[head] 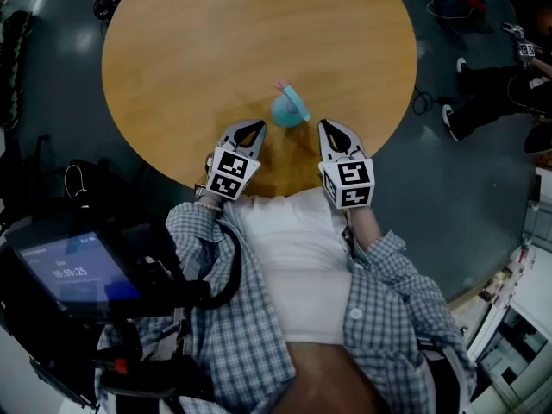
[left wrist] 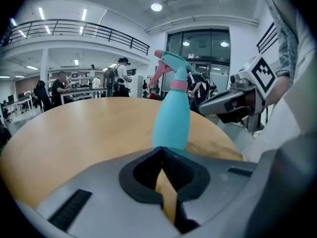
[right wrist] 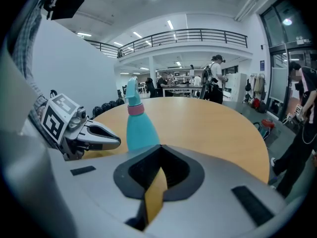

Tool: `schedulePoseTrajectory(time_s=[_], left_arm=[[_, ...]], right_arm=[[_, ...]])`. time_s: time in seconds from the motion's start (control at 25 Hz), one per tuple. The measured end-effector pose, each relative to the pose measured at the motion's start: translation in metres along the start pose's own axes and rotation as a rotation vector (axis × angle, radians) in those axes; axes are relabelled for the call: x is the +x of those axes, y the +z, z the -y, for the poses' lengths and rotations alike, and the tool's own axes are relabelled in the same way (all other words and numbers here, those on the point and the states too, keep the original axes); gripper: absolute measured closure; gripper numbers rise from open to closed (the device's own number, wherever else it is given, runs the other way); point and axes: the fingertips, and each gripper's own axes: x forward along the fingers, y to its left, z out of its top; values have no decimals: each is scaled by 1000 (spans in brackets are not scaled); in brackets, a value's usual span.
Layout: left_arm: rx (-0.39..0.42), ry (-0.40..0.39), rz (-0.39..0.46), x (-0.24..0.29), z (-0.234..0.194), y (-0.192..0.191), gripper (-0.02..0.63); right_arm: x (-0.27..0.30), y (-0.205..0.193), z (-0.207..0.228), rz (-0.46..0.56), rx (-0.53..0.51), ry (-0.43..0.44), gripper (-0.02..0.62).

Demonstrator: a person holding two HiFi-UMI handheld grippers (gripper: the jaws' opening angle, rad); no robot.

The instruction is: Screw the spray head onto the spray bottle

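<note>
Gleaming round wooden table (head: pixel 216 50), grey floor (head: pixel 470 188)

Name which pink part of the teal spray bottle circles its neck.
The pink collar ring, a band round the teal plastic spray bottle's neck; the other pink part, the trigger, slants down below the nozzle.

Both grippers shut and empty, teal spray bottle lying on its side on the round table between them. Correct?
No: the spray bottle stands upright, as the left gripper view shows. The rest holds: the left gripper and right gripper are shut and empty, with the bottle on the round table between them.
</note>
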Motion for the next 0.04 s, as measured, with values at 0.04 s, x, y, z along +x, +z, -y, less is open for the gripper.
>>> schedulePoseTrajectory(time_s=[0.04], left_arm=[[-1,0,-1,0,0,0,600]], right_arm=[[0,0,-1,-4,-4,3,601]])
